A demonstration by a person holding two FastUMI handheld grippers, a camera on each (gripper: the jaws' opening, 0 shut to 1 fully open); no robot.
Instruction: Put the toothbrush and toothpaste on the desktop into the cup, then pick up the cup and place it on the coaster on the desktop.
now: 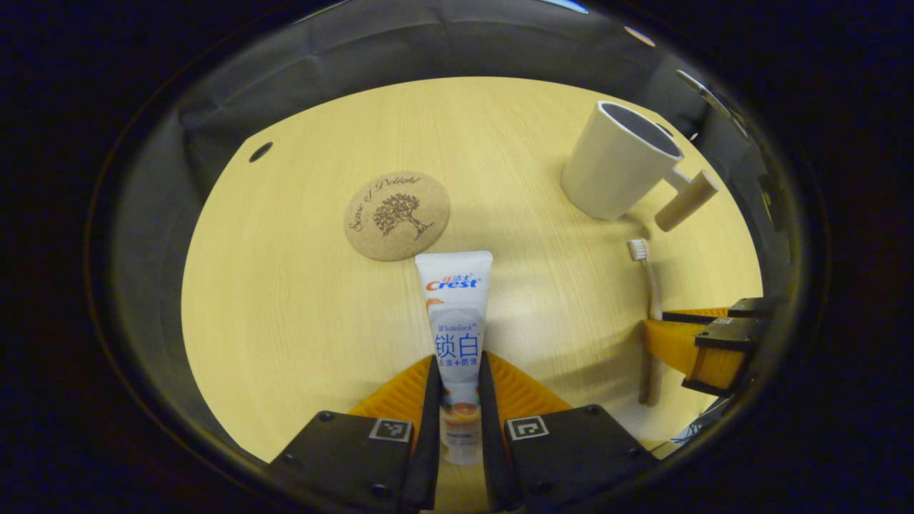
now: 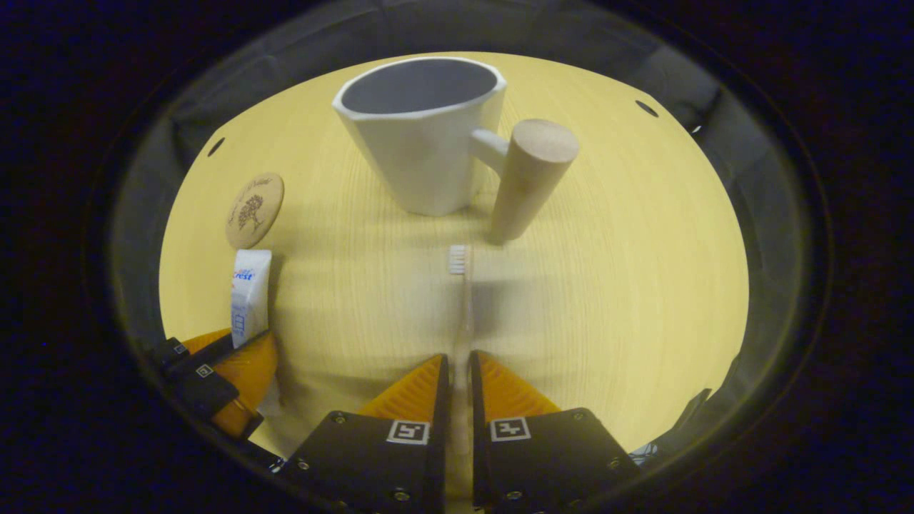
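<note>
Both fingers pinching toothpaste [image 1: 458, 321], toothbrush [image 2: 460, 314]

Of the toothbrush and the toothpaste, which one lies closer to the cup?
The toothbrush: its bristle head ends just short of the cup and its wooden handle. The toothpaste tube lies farther off, beside the cork coaster.

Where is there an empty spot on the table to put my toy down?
Bare wood lies left of the toothpaste and coaster, and between the toothpaste and the toothbrush. There is more bare wood right of the cup's handle. It is crowded around the cup, toothbrush and both grippers.
</note>
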